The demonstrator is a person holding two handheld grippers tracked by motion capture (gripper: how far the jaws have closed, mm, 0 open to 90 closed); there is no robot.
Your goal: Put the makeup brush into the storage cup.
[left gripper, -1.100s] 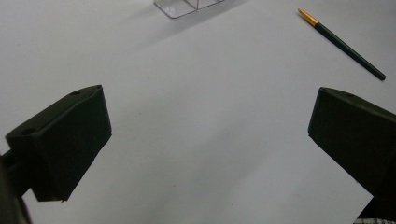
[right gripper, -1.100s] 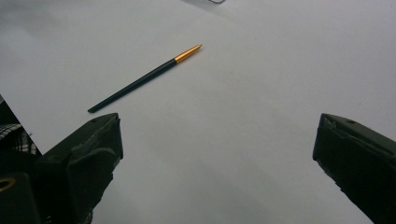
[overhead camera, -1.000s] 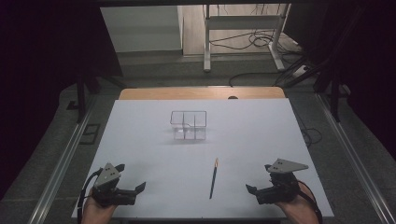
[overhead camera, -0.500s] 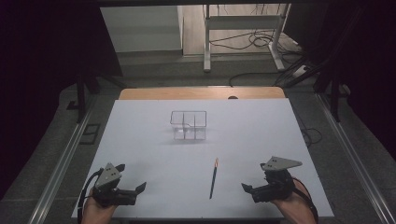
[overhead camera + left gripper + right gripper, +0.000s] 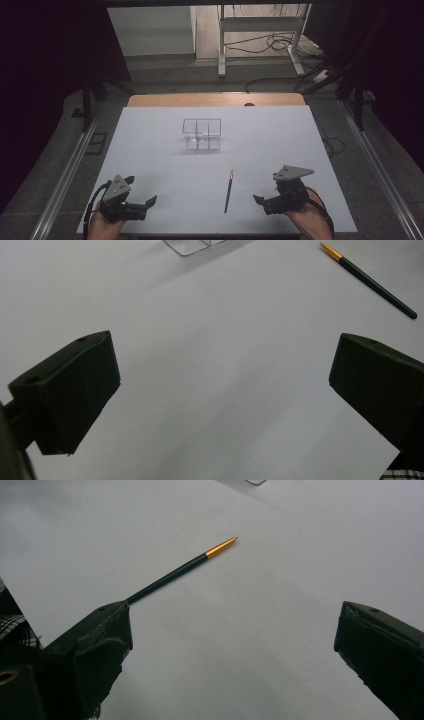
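A thin dark pen with a gold tip (image 5: 229, 191) lies flat on the white table (image 5: 165, 165), its gold end pointing away from me. In the right gripper view the pen (image 5: 182, 570) runs from behind the left jaw toward the upper middle. A clear plastic box with compartments (image 5: 201, 134) stands in the middle of the table, beyond the pen. My right gripper (image 5: 261, 202) is open just right of the pen, low over the table. Near the front left corner my left gripper (image 5: 148, 206) is open, nothing between its jaws. The pen (image 5: 367, 281) lies far off at upper right in the left gripper view.
A wooden strip (image 5: 215, 99) borders the table's far edge. Beyond it stand a metal frame (image 5: 260, 30) and cables (image 5: 272, 47) on the floor. Metal rails (image 5: 65, 175) run along both sides of the table.
My right gripper has slid left toward the pen. The left gripper has stayed about where it was.
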